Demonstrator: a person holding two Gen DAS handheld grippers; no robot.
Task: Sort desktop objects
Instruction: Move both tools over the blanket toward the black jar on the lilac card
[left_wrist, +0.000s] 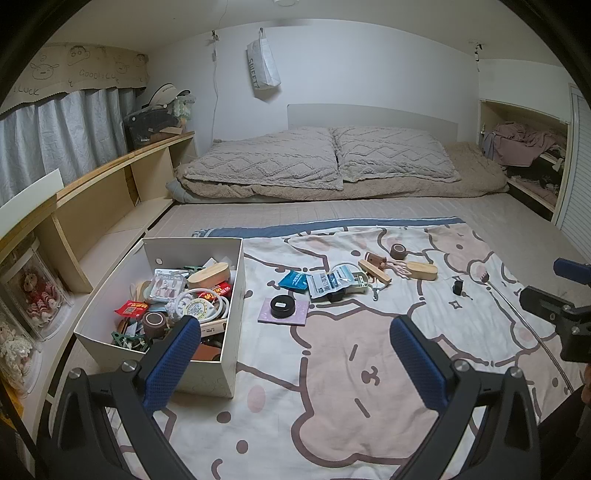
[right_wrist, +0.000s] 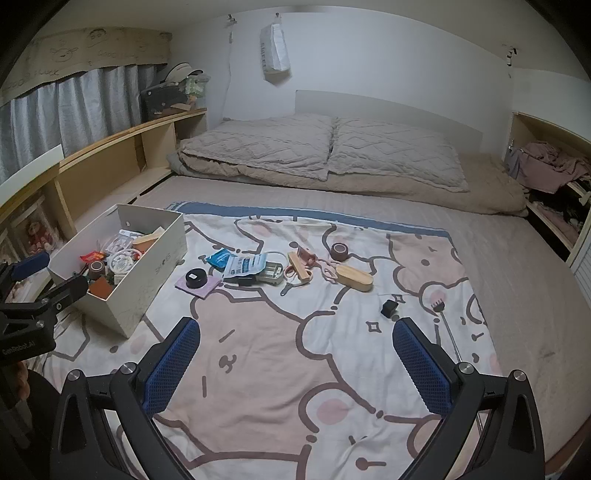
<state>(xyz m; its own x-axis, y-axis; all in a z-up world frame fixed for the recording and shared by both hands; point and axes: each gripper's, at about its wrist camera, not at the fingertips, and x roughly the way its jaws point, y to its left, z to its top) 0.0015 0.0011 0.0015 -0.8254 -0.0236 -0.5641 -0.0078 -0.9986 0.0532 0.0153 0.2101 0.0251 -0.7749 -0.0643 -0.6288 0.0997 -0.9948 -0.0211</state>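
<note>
Both my grippers hang open and empty; the black round tin (left_wrist: 282, 306) lies ahead, probably nearer my left gripper (left_wrist: 295, 341) than my right gripper (right_wrist: 296, 341).

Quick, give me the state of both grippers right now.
Left gripper: open, holding nothing, above the blanket beside the box.
Right gripper: open, holding nothing.

A box (left_wrist: 207, 373) full of small items sits on the blanket (left_wrist: 332, 387), left of a loose cluster; pillows (left_wrist: 321, 157) lie behind.
</note>
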